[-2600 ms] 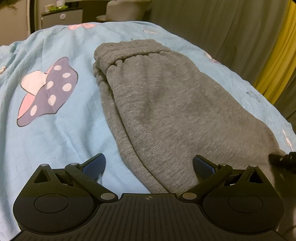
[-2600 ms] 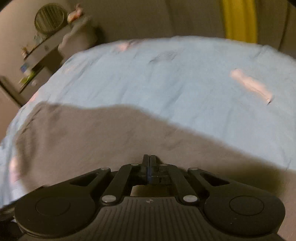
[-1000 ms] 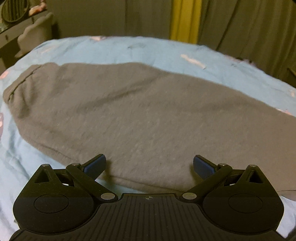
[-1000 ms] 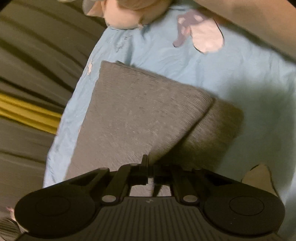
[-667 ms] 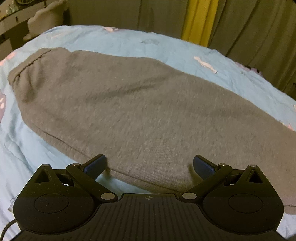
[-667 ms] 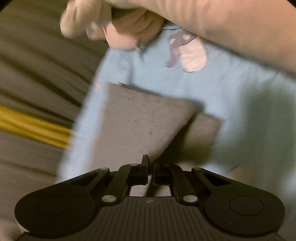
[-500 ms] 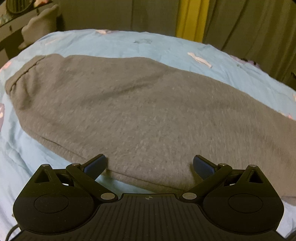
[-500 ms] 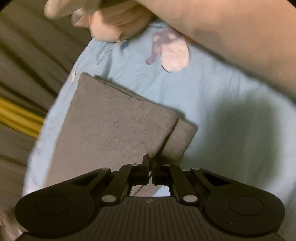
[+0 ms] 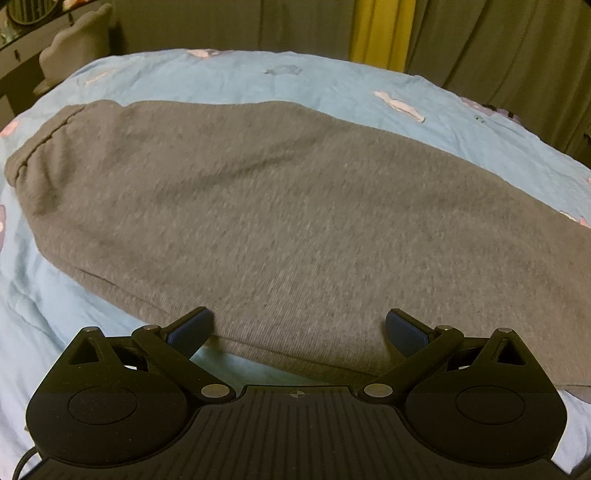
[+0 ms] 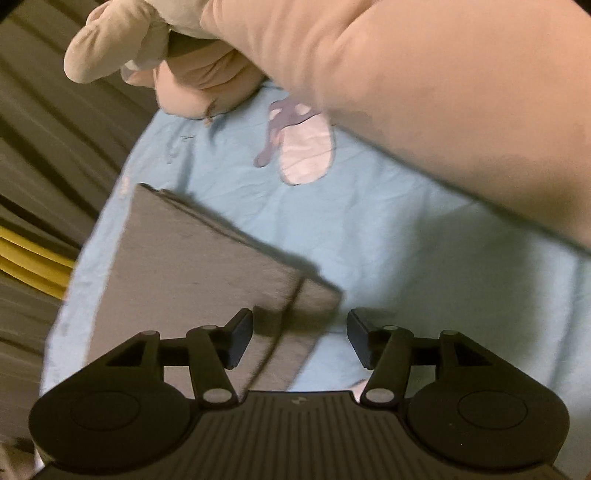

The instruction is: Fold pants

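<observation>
Left wrist view: my left claw (image 9: 297, 325) stands wide, both blue pads clear, nothing between them. It hovers at the near hem of the grey pants (image 9: 280, 221), which lie flat on the bed sheet (image 9: 332, 79), light blue with pale printed shapes. The pants run from the elastic waistband (image 9: 40, 147) at 9 o'clock across to 3 o'clock, where the fabric leaves the frame. The left pad sits right at the edge of the fabric at 7 o'clock; I cannot tell if it touches. Curtains (image 9: 491, 44) hang behind the bed at 12 to 2 o'clock, with a yellow strip (image 9: 380, 33) among them.

Right wrist view: my right claw (image 10: 300, 339) is parted to a middling gap and holds nothing. The folded end of the pants (image 10: 192, 266) lies under it, two layers stacked, the lower corner peeking out at 6 o'clock between the pads. The frame is blurred. A forearm (image 10: 443, 103) crosses from 12 to 3 o'clock, with a gloved hand (image 10: 155, 48) at 11 o'clock gripping a dark handle. A pale print (image 10: 303, 147) shows on the sheet at 12 o'clock.
</observation>
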`<state>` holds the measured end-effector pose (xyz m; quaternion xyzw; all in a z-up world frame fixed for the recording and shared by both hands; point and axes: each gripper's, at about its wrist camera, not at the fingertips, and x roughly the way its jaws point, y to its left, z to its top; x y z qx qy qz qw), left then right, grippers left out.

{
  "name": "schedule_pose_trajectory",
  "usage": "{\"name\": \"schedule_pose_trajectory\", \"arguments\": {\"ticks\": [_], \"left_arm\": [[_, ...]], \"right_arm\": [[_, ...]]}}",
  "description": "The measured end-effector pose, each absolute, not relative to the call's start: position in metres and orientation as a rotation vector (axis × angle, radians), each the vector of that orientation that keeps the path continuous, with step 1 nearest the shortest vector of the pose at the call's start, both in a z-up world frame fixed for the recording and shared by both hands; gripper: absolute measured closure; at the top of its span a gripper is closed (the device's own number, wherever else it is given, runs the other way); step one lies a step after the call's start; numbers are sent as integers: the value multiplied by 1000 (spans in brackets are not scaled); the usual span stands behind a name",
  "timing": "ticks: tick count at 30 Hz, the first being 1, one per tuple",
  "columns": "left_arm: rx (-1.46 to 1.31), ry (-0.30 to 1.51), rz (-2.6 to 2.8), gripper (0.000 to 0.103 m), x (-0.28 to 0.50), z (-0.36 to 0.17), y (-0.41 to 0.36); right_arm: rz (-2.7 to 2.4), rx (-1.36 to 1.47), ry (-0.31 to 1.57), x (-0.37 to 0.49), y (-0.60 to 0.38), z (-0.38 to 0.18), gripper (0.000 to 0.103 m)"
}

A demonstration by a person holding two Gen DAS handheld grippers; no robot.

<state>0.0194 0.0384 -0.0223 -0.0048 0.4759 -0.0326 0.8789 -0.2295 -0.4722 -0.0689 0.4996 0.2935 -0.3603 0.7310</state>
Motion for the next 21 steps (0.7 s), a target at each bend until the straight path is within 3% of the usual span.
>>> {"name": "schedule_pose_trajectory", "arguments": {"ticks": [4, 6, 8, 10, 21], "left_arm": [[-13, 1002, -61, 0, 21, -24, 39], [-15, 1004, -59, 0, 21, -24, 39], [-16, 1004, -58, 0, 21, -24, 39], [-11, 1007, -55, 0, 22, -25, 38], [-3, 1011, -50, 0, 23, -26, 37]], "right_arm": [[-778, 1079, 660, -220, -470, -73, 46], [-785, 1024, 674, -215, -465, -69, 56], [-764, 975, 681, -210, -461, -66, 77], [-734, 959, 671, -208, -459, -63, 84], [-707, 1017, 678, -205, -469, -76, 78]]}}
